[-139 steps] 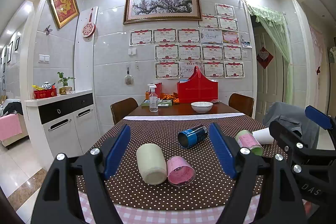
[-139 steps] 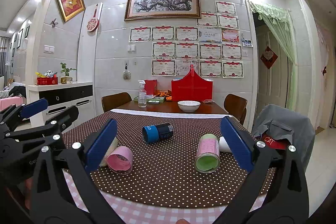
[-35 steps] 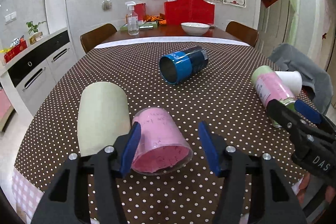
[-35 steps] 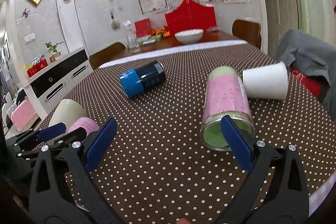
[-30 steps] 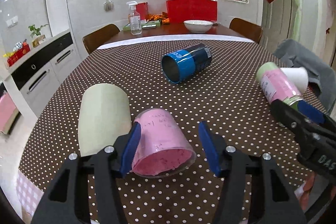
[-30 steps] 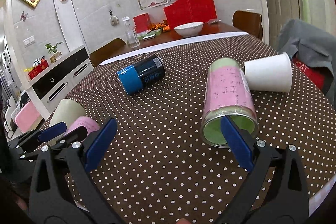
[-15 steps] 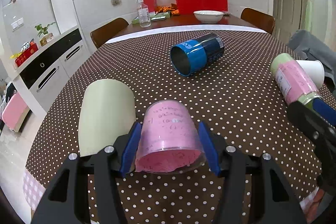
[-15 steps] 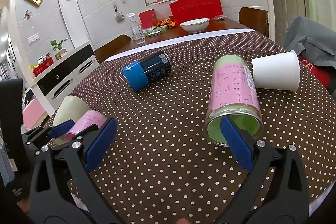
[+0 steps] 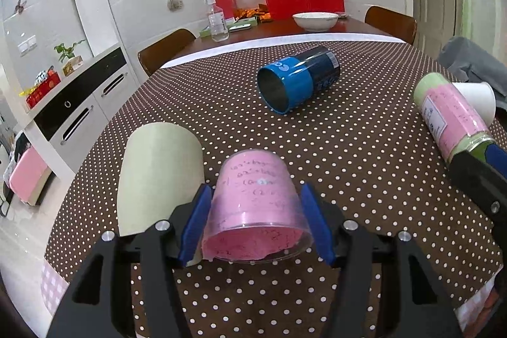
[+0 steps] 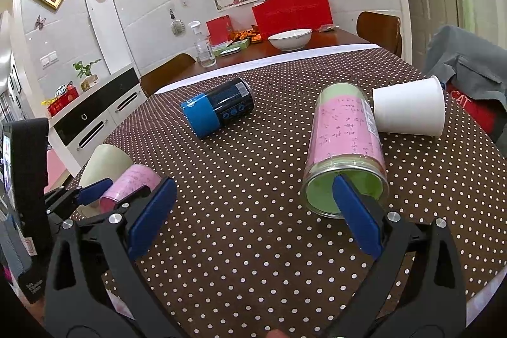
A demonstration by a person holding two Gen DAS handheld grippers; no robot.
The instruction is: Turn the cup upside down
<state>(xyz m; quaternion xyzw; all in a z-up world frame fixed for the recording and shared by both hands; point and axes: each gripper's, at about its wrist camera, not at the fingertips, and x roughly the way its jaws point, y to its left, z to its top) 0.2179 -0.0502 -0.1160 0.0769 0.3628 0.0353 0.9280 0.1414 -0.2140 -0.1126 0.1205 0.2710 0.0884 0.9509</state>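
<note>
- Left wrist view: the left gripper (image 9: 255,219) sits at the lower centre of the frame, its blue pads (image 9: 195,222) pressed against both sides of a small pink cup (image 9: 255,208), pinching it
- The pink cup is tipped with its open mouth toward the camera and its closed base pointing away; whether it touches the tablecloth cannot be told
- Just left of it a pale green cup (image 9: 158,176) lies on its side on the brown polka-dot tablecloth (image 9: 364,167), touching the left pad
- Above centre a blue and black cup (image 9: 298,81) lies on its side, mouth toward the camera
- At the right edge lies a tall pink and green cup (image 9: 450,116), with a white paper cup (image 9: 478,98) just behind it
- Right wrist view: the right gripper (image 10: 253,211) fills the lower frame with its jaws spread wide and nothing between them
- Its right pad overlaps the green mouth of the tall pink and green cup (image 10: 345,144), which lies on its side right of centre; contact cannot be told
- The white paper cup (image 10: 408,108) lies on its side at the right, touching the tall cup
- At the far left the left gripper (image 10: 111,195) shows, clamped on the pink cup (image 10: 130,184)
</note>
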